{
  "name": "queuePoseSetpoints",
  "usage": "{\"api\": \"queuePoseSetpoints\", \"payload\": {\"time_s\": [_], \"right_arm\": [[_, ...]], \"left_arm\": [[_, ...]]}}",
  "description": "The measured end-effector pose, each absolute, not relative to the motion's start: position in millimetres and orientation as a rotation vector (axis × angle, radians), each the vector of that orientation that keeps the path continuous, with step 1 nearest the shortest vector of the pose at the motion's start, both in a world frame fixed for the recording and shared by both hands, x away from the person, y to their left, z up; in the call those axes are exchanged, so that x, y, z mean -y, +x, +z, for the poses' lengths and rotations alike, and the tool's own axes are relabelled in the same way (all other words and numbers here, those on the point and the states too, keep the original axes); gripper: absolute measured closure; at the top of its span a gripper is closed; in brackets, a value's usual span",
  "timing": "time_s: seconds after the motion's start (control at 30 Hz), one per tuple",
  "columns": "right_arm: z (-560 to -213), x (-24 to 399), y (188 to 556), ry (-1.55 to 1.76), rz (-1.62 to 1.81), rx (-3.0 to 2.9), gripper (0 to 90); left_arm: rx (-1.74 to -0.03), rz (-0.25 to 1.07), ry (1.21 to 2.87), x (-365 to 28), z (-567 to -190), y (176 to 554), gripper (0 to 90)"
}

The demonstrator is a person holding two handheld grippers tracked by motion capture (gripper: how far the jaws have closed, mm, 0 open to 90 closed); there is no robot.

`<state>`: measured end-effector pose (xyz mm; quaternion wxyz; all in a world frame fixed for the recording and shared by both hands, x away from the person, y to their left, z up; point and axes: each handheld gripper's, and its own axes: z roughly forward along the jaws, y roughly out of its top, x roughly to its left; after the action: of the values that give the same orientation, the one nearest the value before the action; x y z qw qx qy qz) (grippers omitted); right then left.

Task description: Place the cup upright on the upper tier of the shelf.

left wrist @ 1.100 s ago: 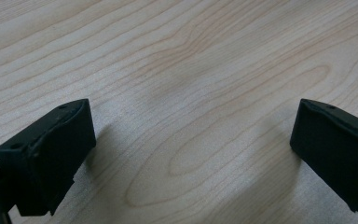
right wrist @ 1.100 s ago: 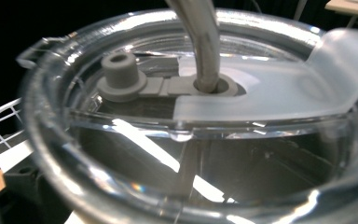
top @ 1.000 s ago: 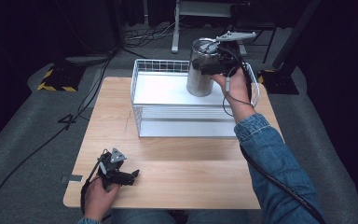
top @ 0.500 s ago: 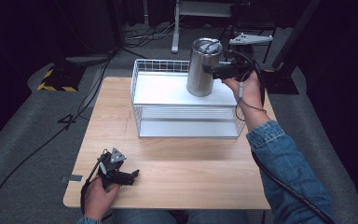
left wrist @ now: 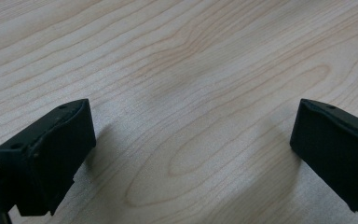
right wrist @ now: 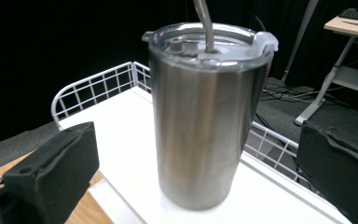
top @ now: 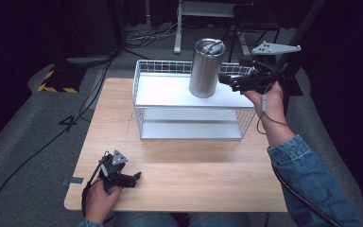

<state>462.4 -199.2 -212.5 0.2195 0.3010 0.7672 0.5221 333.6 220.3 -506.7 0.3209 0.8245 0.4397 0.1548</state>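
A steel tumbler (top: 207,68) with a clear lid and a straw stands upright on the white shelf of a wire rack (top: 165,91). My right gripper (top: 226,80) is open just to the tumbler's right, level with its lower half and apart from it. In the right gripper view the tumbler (right wrist: 205,116) stands between and beyond the two wide-apart jaws of that gripper (right wrist: 200,154). My left gripper (top: 134,178) rests low at the table's front left, open. In the left gripper view that gripper (left wrist: 191,135) has nothing but wood between its jaws.
The wire rack's rim (top: 144,66) rises at the back and left of the shelf. The wooden table (top: 194,170) lies in front of the rack. A desk frame (top: 179,28) and cables stand on the floor behind.
My right gripper has drawn back to the right, away from the tumbler, which stays standing on the shelf. The left gripper has not moved.
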Motion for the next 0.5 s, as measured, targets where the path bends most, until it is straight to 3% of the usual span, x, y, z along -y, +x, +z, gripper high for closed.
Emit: {"api": "queuePoseSetpoints", "payload": {"time_s": [0.5], "right_arm": [[-230.2,233.1,424.1,0.845,1.435,-2.139,0.0]], "left_arm": [[-1.154,0.406,2.167,-220.4,-506.7,333.7,0.5]]}}
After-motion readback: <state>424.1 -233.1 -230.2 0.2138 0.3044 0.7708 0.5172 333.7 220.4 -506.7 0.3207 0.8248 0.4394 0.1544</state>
